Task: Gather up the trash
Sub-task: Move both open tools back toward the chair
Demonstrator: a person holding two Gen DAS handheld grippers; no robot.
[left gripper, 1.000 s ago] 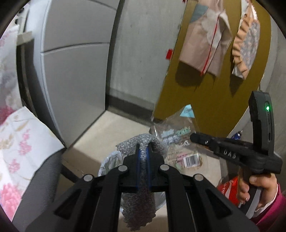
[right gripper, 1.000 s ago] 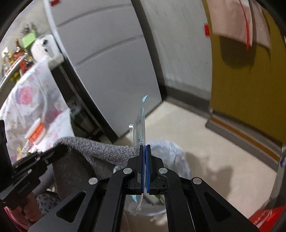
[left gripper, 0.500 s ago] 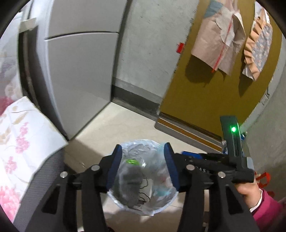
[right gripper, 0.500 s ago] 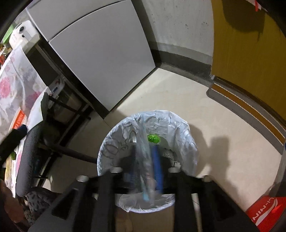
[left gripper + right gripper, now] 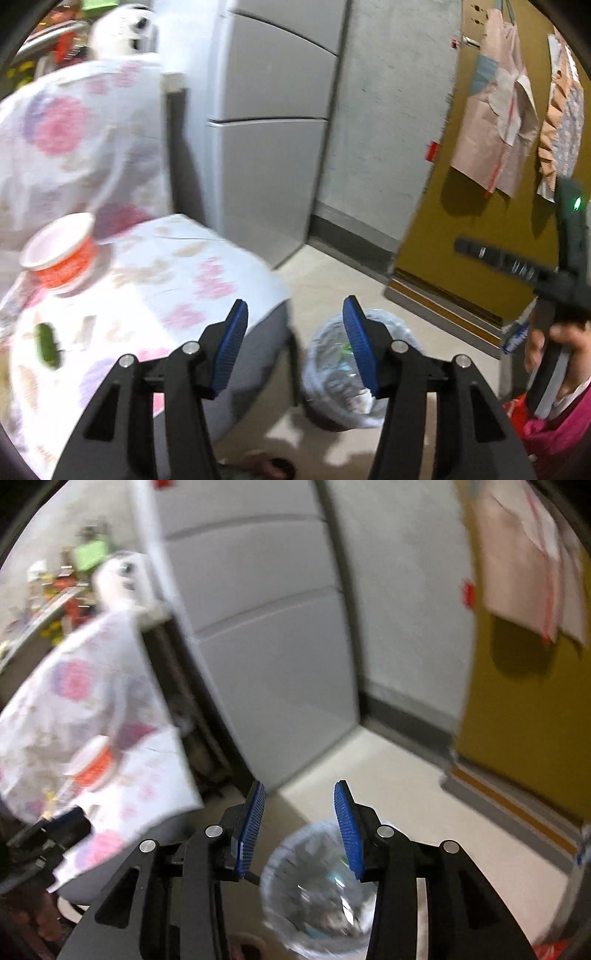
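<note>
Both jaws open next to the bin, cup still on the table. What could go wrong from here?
1. The orange cup sits close to the edge of the floral tablecloth; a hasty approach by the left gripper could knock it off.
2. Both views are motion-blurred, so aiming a grasp now is unreliable.
3. The trash bin stands right beside the table; either the right gripper or the left could clip its liner and tip it.
</note>
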